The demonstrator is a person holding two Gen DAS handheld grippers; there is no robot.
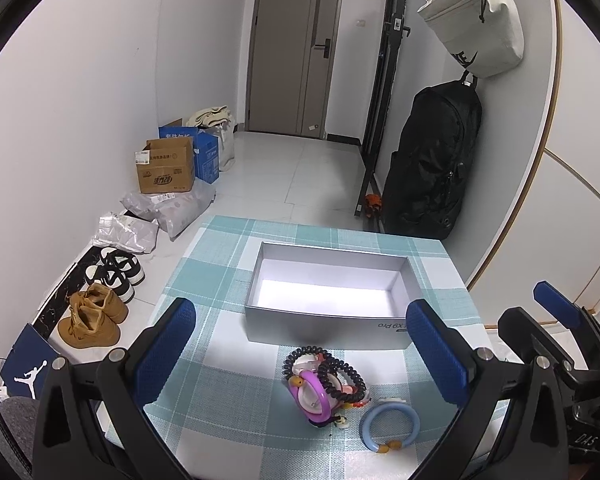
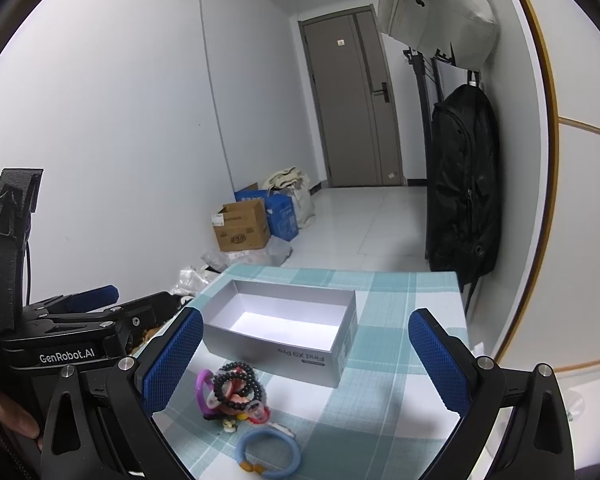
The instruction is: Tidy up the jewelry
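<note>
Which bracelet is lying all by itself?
The light blue bracelet lies alone, flat on the tablecloth. The purple bracelet and black beaded bracelets are piled together.

An open, empty grey cardboard box (image 1: pixel 328 292) sits on the checked cloth; before it lies a tangled pile of bead bracelets and a purple bangle (image 1: pixel 324 384), beside a flat blue plastic bangle (image 1: pixel 390 428).

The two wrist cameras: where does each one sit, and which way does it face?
Left wrist: on the left hand-held gripper, facing the box and door; the right hand-held gripper shows at right.
Right wrist: on the right hand-held gripper, same direction; the left hand-held gripper shows at left.
Both share box, bracelets, blue ring, table.
</note>
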